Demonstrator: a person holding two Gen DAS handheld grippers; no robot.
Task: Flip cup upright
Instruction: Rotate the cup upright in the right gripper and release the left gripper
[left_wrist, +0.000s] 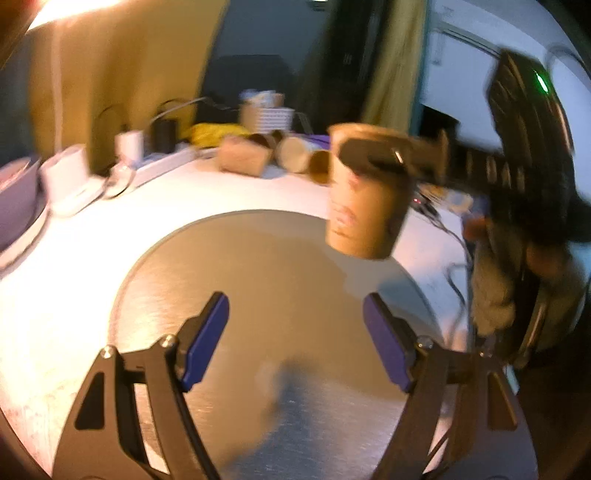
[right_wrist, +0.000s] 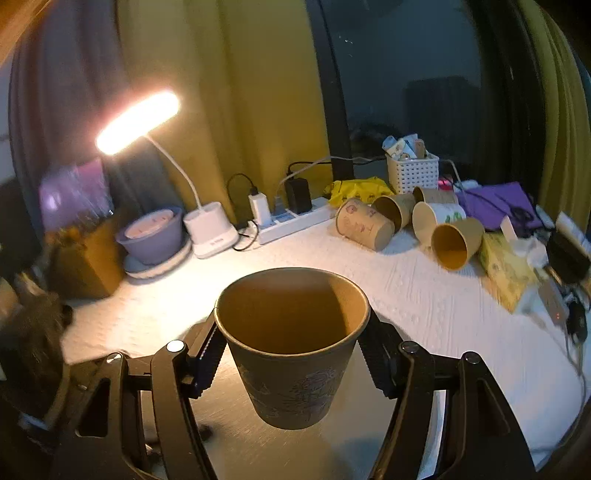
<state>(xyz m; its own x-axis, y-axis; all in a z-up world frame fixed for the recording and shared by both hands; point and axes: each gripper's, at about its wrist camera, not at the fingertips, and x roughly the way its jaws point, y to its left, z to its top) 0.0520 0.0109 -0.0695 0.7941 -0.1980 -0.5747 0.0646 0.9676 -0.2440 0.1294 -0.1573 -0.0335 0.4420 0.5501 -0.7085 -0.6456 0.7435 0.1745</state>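
Observation:
A brown paper cup with a purple line drawing is upright, mouth up, held between the fingers of my right gripper just above a round metal tray. In the left wrist view the same cup hangs above the tray's far right rim, with the right gripper clamped near its top. My left gripper is open and empty, low over the tray's near part, well short of the cup.
Several more paper cups lie on their sides at the back of the white table. A lit desk lamp, a purple bowl, a power strip and a white basket line the back. Cables and clutter lie right.

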